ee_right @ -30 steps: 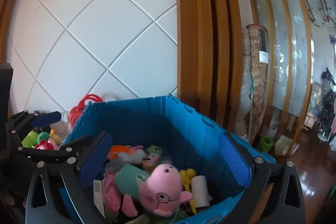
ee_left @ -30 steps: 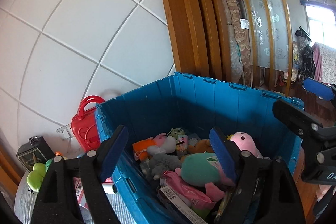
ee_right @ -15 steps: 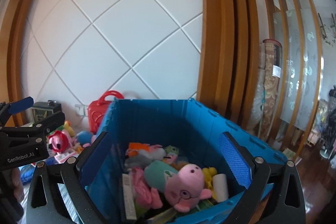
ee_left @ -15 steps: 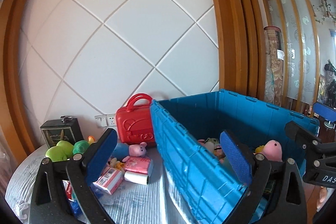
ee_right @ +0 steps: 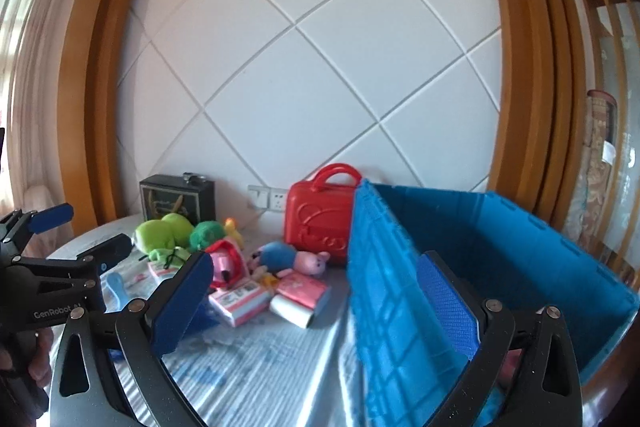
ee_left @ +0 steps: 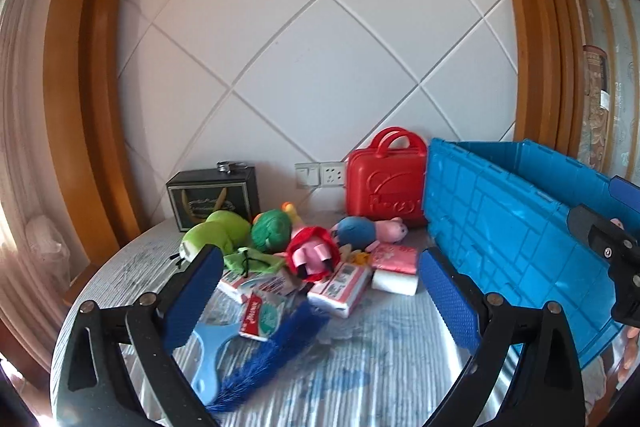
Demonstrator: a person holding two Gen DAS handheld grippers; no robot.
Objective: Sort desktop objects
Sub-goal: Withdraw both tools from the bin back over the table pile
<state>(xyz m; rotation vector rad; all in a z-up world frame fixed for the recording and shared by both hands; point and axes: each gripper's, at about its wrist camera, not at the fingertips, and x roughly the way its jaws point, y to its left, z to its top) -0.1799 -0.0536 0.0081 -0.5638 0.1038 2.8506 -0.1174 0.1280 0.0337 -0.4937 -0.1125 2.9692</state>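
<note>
Presently both the left gripper (ee_left: 320, 281) and right gripper (ee_right: 314, 293) gape wide and empty; recommend centring on the red-hooded plush (ee_left: 312, 253) before closing.

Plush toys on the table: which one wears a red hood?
The pink pig plush in the pile's middle, wrapped in a red hood; the neighbouring pig plush wears blue, and the others are green.

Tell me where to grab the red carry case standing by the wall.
Grip the red case by its arched handle, coming from above. It stands upright with the handle on top and open, while the blue crate crowds its right side and toys lie in front.
</note>
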